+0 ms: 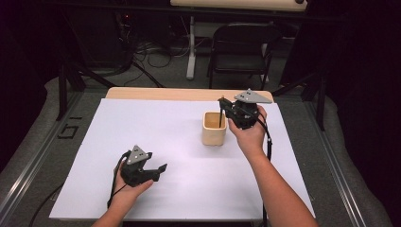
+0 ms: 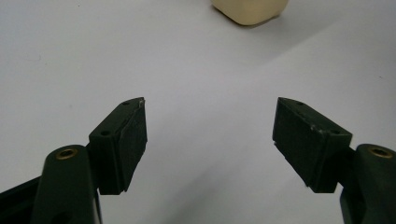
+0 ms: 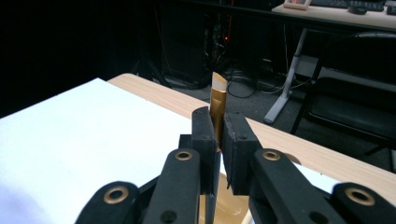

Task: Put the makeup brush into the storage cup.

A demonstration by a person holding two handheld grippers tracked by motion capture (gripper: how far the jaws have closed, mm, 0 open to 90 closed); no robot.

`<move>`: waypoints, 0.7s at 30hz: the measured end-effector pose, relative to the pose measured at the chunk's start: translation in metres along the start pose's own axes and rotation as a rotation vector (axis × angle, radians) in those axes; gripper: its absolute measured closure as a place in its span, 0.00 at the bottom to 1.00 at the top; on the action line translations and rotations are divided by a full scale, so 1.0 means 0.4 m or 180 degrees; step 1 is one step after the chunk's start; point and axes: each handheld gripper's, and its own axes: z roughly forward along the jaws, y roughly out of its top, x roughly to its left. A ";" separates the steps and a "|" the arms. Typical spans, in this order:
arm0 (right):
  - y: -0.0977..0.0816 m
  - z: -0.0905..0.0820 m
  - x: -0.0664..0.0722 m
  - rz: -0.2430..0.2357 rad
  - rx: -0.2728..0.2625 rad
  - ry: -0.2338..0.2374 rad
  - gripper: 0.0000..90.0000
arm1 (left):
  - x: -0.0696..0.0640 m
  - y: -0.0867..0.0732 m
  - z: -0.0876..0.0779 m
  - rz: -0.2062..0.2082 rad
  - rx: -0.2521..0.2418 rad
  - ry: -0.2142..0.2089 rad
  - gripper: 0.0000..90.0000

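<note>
A slim gold-coloured stick with a pale slanted tip point(image 3: 217, 100) stands upright between the black jaws of the right gripper point(image 3: 217, 140), which are closed narrowly on it, pads pressing its sides; its tip rises above the jaws in the right gripper view. In the high view the right gripper point(image 1: 221, 105), held in the person's right hand point(image 1: 249, 135), sits at the far right part of the table, and the stick point(image 1: 220, 118) reaches down into the small cream-coloured square cup point(image 1: 213, 130) that stands on the white sheet point(image 1: 156, 127), just beside that hand. The sheet covers most of the light wooden table point(image 1: 142, 93), whose far edge shows bare. Well apart, near the front left of the sheet, the left gripper point(image 1: 163, 169) rests low over the paper in the person's left hand point(image 1: 130, 189); its jaws stand wide apart with nothing between them, seen in the left gripper view point(image 2: 210, 135) with the cream cup point(image 2: 250, 11) farther off. Beyond the table stands a dark folding chair point(image 1: 241, 47).
</note>
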 end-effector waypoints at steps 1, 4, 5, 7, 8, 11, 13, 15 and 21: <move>-0.003 0.002 0.000 -0.0005 0.0014 -0.0006 0.94 | 0.000 0.000 0.000 0.0003 0.0004 0.0003 0.30; -0.008 0.008 0.001 -0.0037 0.0033 -0.0012 0.94 | 0.000 0.000 0.000 -0.0002 0.0004 0.0000 0.30; -0.009 0.010 0.002 -0.0028 0.0040 -0.0008 0.94 | 0.000 0.000 0.000 -0.0002 0.0002 -0.0001 0.30; -0.012 0.012 0.003 -0.0020 0.0033 -0.0008 0.94 | 0.000 0.000 0.000 0.0003 0.0003 0.0003 0.30; -0.015 0.014 0.004 -0.0019 0.0041 0.0000 0.94 | 0.000 0.000 0.000 0.0000 0.0002 0.0001 0.30; -0.026 0.021 0.007 -0.0015 0.0075 0.0002 0.94 | 0.000 0.000 0.000 0.0000 0.0003 0.0002 0.30; -0.032 0.025 0.008 -0.0017 0.0098 0.0007 0.94 | 0.000 0.000 0.000 0.0004 0.0000 0.0003 0.30; -0.040 0.030 0.008 -0.0023 0.0116 -0.0002 0.94 | 0.001 0.000 0.000 0.0007 0.0002 0.0005 0.30; -0.057 0.042 0.011 -0.0044 0.0190 -0.0003 0.94 | 0.001 -0.001 0.000 0.0003 -0.0002 0.0010 0.30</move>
